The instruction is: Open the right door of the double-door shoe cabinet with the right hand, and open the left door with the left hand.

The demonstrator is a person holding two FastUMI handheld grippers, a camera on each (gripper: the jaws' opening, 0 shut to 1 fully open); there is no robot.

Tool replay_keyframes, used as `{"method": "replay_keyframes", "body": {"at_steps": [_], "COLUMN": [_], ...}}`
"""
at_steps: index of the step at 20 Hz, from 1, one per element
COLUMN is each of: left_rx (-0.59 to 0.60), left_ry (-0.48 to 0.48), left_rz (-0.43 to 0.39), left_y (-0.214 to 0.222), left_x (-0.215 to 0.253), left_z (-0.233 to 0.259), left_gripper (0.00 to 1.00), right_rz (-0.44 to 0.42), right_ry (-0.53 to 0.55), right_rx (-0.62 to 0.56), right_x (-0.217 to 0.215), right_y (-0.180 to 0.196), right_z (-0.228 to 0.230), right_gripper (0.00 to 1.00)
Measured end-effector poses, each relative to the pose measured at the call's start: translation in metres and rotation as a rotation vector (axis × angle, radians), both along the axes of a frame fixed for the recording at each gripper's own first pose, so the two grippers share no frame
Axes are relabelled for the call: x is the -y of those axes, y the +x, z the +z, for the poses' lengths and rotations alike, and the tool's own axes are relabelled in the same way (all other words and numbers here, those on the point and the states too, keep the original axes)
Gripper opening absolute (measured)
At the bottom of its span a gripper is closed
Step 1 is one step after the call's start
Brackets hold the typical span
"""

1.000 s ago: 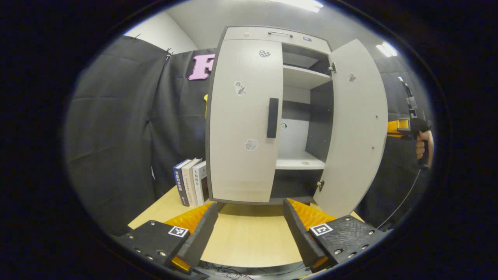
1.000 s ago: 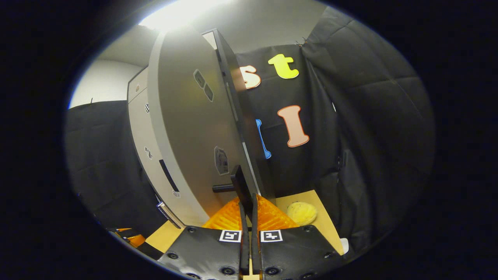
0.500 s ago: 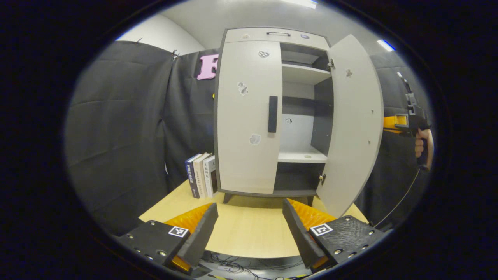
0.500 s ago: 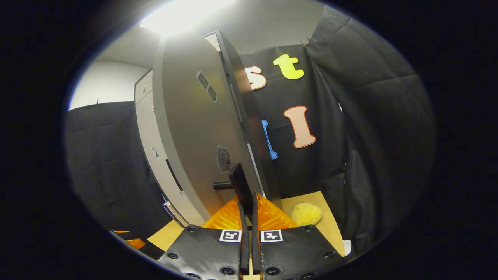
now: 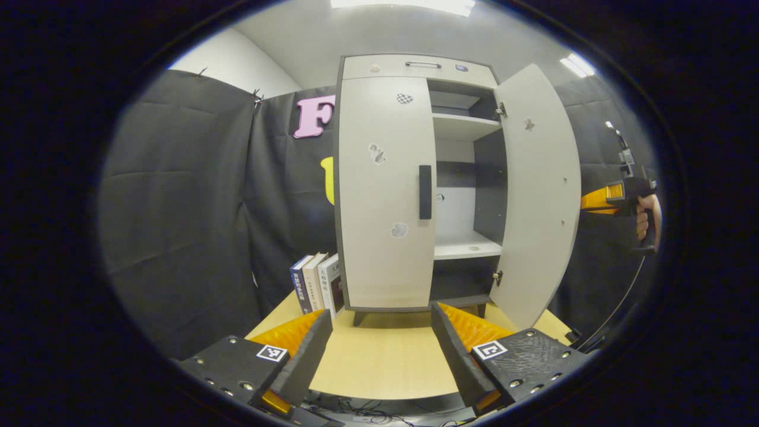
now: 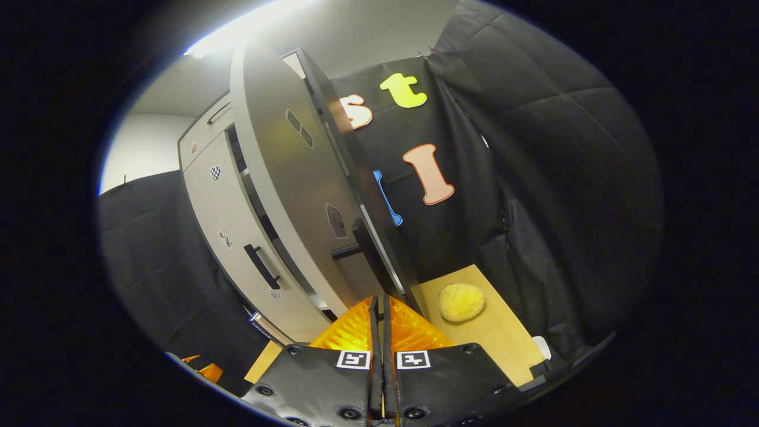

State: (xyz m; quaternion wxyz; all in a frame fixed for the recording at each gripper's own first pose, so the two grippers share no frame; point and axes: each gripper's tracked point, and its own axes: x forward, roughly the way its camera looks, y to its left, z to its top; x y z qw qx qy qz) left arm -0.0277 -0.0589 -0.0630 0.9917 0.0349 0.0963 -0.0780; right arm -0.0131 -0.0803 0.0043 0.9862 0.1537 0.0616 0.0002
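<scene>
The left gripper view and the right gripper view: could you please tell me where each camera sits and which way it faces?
Left gripper view: rides the left claw, open, facing the cabinet front across the table; a hand holds the other claw far right.
Right gripper view: rides the right claw, shut, beside the open right door, behind its handle.
Shared: the closed left door, right door, table.

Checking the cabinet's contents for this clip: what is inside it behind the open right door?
Bare shelves show inside the shoe cabinet past the open right door. The closed left door covers the other half.
</scene>
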Motion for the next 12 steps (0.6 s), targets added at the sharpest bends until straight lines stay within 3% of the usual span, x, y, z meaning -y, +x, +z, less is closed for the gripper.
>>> {"method": "replay_keyframes", "body": {"at_steps": [5, 9, 12], "left_rx": [0.035, 0.060, 0.105], "left_ry": [-0.049, -0.167, -0.167], "left_rz": [-0.085, -0.155, -0.189], "left_y": [0.026, 0.067, 0.103], "left_x": [-0.015, 0.001, 0.016], "left_z": [0.004, 0.024, 0.045], "left_gripper": [0.96, 0.97, 0.97], "right_rz": [-0.154, -0.314, -0.392], "right_ry": [0.001, -0.064, -0.100], "right_rx": [-0.009, -0.004, -0.002], "right_x": [0.030, 0.071, 0.094], "right_y": [-0.045, -0.084, -0.097], "right_z": [-0.005, -0.006, -0.008], "right_gripper": [0.02, 0.00, 0.02]}}
